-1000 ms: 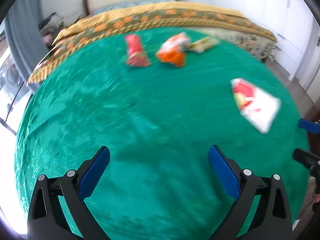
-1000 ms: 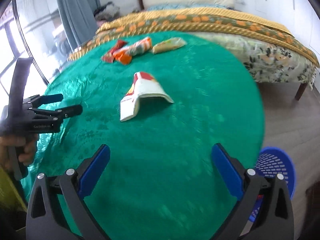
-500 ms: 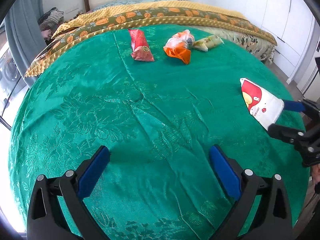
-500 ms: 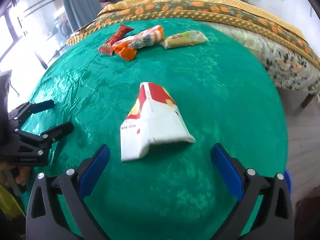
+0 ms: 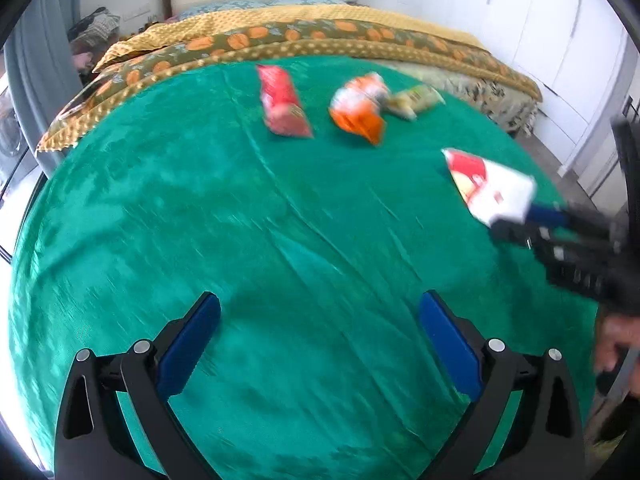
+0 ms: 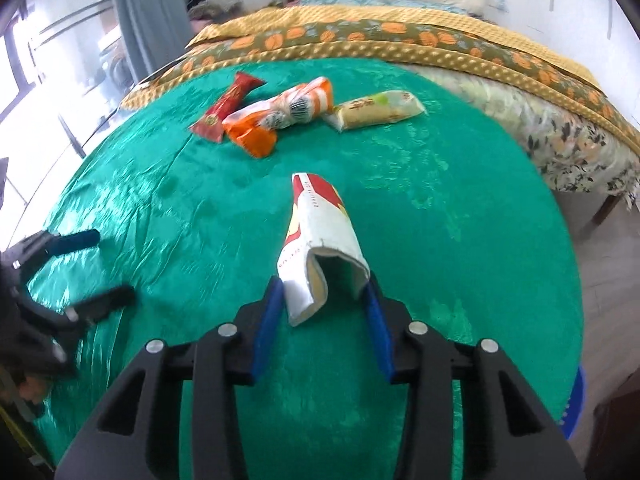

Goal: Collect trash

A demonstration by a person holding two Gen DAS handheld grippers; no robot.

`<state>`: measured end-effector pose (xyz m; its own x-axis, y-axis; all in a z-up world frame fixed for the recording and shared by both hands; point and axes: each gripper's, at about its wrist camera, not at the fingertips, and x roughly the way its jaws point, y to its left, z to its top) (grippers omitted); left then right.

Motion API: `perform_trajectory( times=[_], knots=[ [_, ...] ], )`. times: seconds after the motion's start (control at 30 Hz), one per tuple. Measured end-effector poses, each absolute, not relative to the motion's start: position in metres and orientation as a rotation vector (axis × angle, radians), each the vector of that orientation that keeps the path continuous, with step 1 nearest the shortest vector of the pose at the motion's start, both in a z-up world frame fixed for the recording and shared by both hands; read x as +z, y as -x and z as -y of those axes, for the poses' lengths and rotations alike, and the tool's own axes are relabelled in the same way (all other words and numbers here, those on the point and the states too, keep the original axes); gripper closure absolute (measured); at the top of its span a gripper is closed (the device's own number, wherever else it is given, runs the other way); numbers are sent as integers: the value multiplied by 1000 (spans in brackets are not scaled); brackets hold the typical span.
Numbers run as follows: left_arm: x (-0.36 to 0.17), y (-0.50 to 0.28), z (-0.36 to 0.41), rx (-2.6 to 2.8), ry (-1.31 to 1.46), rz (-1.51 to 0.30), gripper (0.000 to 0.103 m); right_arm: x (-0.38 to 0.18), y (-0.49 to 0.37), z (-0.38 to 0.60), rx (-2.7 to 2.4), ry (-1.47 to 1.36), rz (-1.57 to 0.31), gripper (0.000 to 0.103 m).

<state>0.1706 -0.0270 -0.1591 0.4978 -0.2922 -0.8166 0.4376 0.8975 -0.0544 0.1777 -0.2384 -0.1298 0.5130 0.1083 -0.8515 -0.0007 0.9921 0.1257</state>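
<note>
1. The red-and-white carton (image 6: 320, 236) lay on the green tablecloth (image 6: 440, 208), nearer the camera than the orange wrapper (image 6: 276, 114) and apart from it, its torn open end between the blue pads of the right gripper (image 6: 322, 300).
2. That gripper's jaws were closing, the pads at the carton's two side walls, seemingly touching them.
3. The carton looked light and empty, a thin board that would crush easily; the flattened side walls near the open end seemed the best hold.
4. The left gripper (image 5: 320, 332) hung over bare cloth on the carton's left, jaws wide apart, nothing between them.
5. Half a second earlier the right jaws stood fully wide with the carton just ahead of them; now they had advanced and narrowed around it.
</note>
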Motion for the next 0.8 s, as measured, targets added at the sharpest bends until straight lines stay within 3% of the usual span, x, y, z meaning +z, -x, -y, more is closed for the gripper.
perform_trajectory(
  times=[0.3, 0.43, 0.53, 0.6, 0.7, 0.73, 0.8],
  knots=[
    [-131, -295, 39, -417, -49, -929, 5, -132, -175, 243, 62, -157, -993, 63],
    [-145, -330, 63, -389, -58, -966, 12, -133, -175, 242, 61, -154, -994, 62],
    [-161, -349, 66, -326, -43, -1014, 24, -133, -175, 243, 61, -156, -993, 62],
    [-161, -351, 65, -325, -24, -993, 26, -133, -175, 243, 62, -158, -993, 62],
    [-160, -350, 69, -367, -57, -987, 56, -133, -175, 244, 65, -168, -992, 62],
    [-159, -349, 71, -388, -70, -984, 75, -134, -175, 244, 66, -171, -991, 62],
    [-156, -341, 72, -406, -101, -973, 83, -134, -176, 244, 66, -173, -991, 62]
  ],
)
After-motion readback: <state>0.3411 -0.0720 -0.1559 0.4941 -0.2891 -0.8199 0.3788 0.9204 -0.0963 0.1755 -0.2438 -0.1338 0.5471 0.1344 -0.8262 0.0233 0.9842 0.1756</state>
